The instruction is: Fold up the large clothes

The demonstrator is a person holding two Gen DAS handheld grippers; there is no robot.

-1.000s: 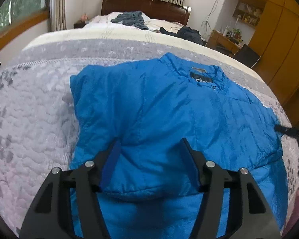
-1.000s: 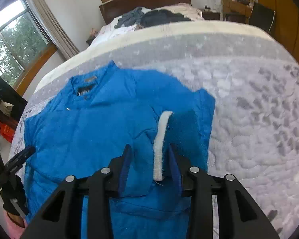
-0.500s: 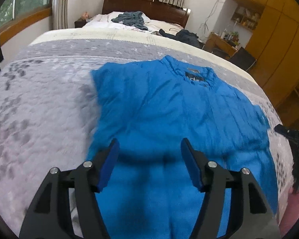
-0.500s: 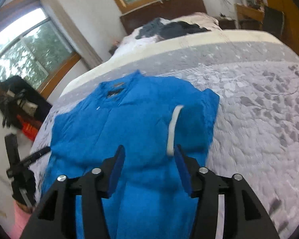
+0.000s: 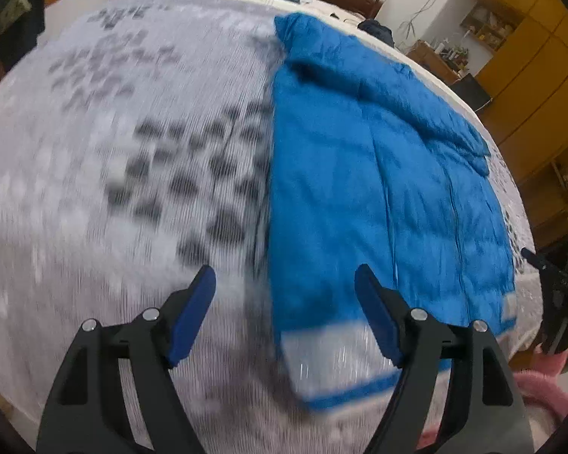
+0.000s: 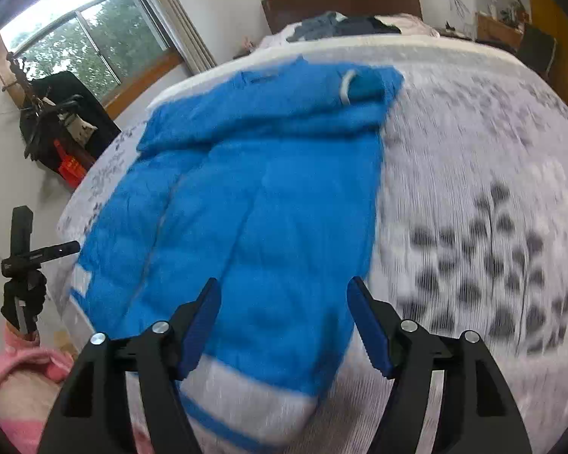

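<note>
A blue padded jacket [image 5: 378, 174] with a white-and-blue striped hem [image 5: 337, 359] lies flat on the bed, both sleeves folded in across its body. My left gripper [image 5: 284, 302] stands open above the jacket's left edge near the hem, with nothing between its fingers. In the right wrist view the same jacket [image 6: 253, 204] stretches away, collar at the far end, a white-cuffed sleeve [image 6: 359, 85] folded over near the shoulder. My right gripper [image 6: 284, 317] is open over the hem's right part, holding nothing. Both views are motion-blurred.
A grey-white quilt with dark leaf prints [image 5: 132, 159] covers the bed [image 6: 473, 189]. Dark clothes [image 6: 344, 24] lie by the wooden headboard. Wooden wardrobes [image 5: 541, 75] stand on one side, a window [image 6: 83, 49] on the other. A pink sleeve [image 6: 15, 374] shows at the bed's foot.
Both grippers have drawn back from the jacket's middle toward its hem, and the right one has opened wide and let go of the white-cuffed sleeve. The sleeves now lie folded in.
</note>
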